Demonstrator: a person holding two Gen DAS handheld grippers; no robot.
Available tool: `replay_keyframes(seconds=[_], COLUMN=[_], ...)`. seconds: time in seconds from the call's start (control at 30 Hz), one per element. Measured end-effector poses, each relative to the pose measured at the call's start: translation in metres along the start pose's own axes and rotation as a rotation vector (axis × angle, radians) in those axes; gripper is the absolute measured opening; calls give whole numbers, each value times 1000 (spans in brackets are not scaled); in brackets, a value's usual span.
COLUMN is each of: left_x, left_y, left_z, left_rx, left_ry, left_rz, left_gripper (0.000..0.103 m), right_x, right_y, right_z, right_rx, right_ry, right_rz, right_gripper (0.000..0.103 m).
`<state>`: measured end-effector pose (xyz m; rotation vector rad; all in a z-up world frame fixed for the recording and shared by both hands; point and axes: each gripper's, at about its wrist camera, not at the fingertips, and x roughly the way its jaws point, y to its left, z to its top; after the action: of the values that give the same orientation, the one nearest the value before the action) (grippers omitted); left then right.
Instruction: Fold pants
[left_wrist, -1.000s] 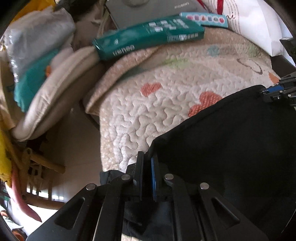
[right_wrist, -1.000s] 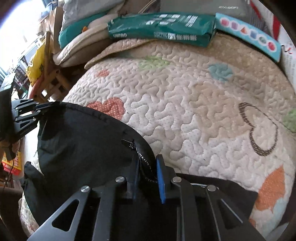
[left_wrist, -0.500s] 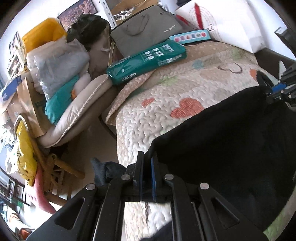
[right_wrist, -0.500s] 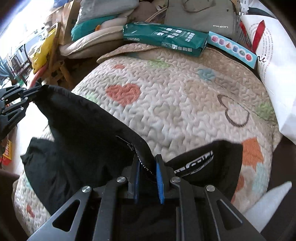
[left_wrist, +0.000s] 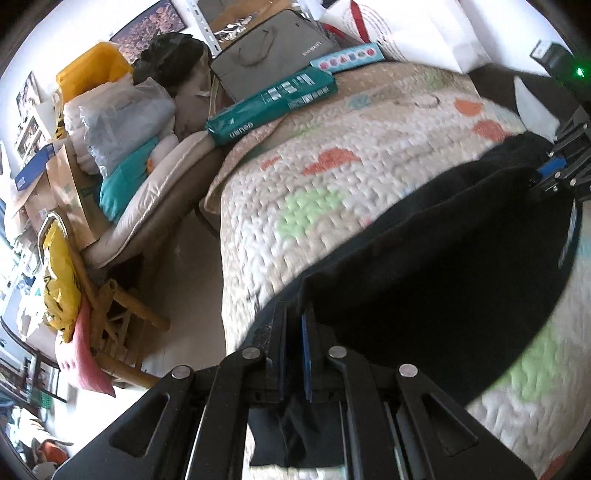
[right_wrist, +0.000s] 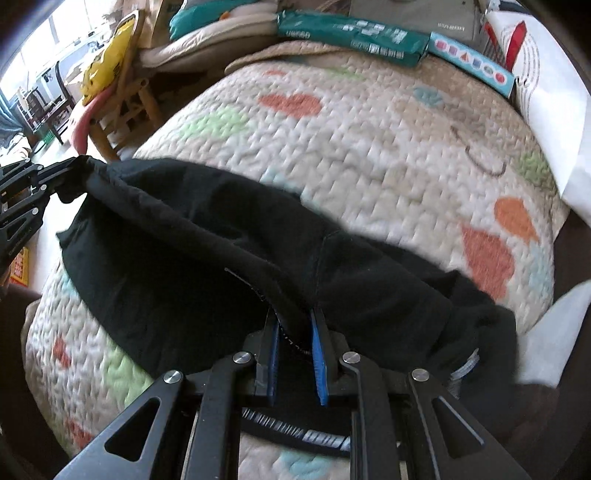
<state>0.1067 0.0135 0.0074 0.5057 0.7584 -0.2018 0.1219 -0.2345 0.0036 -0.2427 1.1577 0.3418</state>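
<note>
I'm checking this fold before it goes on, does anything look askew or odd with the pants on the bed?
Nothing looks damaged. The black pants hang in a sagging span between the left gripper and the right gripper, bunched unevenly at the right end over the quilt, so the edges aren't aligned yet.

You drew both grippers back across the quilt (right_wrist: 369, 147), away from the green package (right_wrist: 351, 31) and the grey bag (left_wrist: 273, 37) at the far end, so far more of the bedspread opened up ahead of the black pants (right_wrist: 207, 258). The pants came with you: their stretched edge slid off the red heart (right_wrist: 291, 103) and toward the near end of the bed. A printed band (right_wrist: 295, 432) of the pants came into sight below the right gripper (right_wrist: 294, 332). The chair (left_wrist: 122, 325) and floor appeared beside the left gripper (left_wrist: 293, 332).
</note>
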Motion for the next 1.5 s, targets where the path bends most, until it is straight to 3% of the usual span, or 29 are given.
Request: replay_keyframes(seconds=[0.33, 0.6, 0.67, 0.7, 0.77, 0.8, 0.83, 0.97, 1.03, 1.13, 1.3, 1.4, 1.5], left_x=[-23, -16, -14, -13, -15, -18, -22, -41, -53, -70, -78, -68, -49], left_y=[-58, -109, -116, -119, -121, -121, -119, -105, -91, -69, -6, 27, 45], left_z=[-50, -95, -106, -111, -116, -118, -118, -116, -108, -91, -45, -21, -4], left_rx=[270, 632, 725, 772, 829, 843, 852, 879, 850, 724, 326, 62, -132], left_ry=[-15, -49, -73, -79, -92, -97, -99, -115, -109, -95, -74, -66, -52], left_rz=[126, 295, 344, 363, 378, 376, 371, 390, 379, 331, 266, 261, 207], left_gripper=[7, 10, 10, 11, 12, 17, 21, 26, 26, 27, 28, 52, 53], right_x=[2, 5, 6, 6, 6, 5, 2, -10, -21, -38, -64, -72, -68], right_y=[22, 31, 34, 34, 32, 31, 31, 32, 28, 20, -7, -23, -26], right_z=[-54, -76, -77, -77, -78, -79, -81, -84, -85, -83, -79, -76, -69], right_rx=[-2, -15, -21, -18, 7, 18, 28, 34, 43, 84, 205, 280, 298], right_ry=[67, 97, 106, 107, 114, 114, 111, 100, 73, 16, -91, -123, -109], right_rz=[11, -1, 4, 8, 46, 57, 59, 81, 94, 108, 67, 48, 65], right_gripper=[17, 19, 24, 31, 52, 68, 73, 73, 73, 73, 73, 74, 74])
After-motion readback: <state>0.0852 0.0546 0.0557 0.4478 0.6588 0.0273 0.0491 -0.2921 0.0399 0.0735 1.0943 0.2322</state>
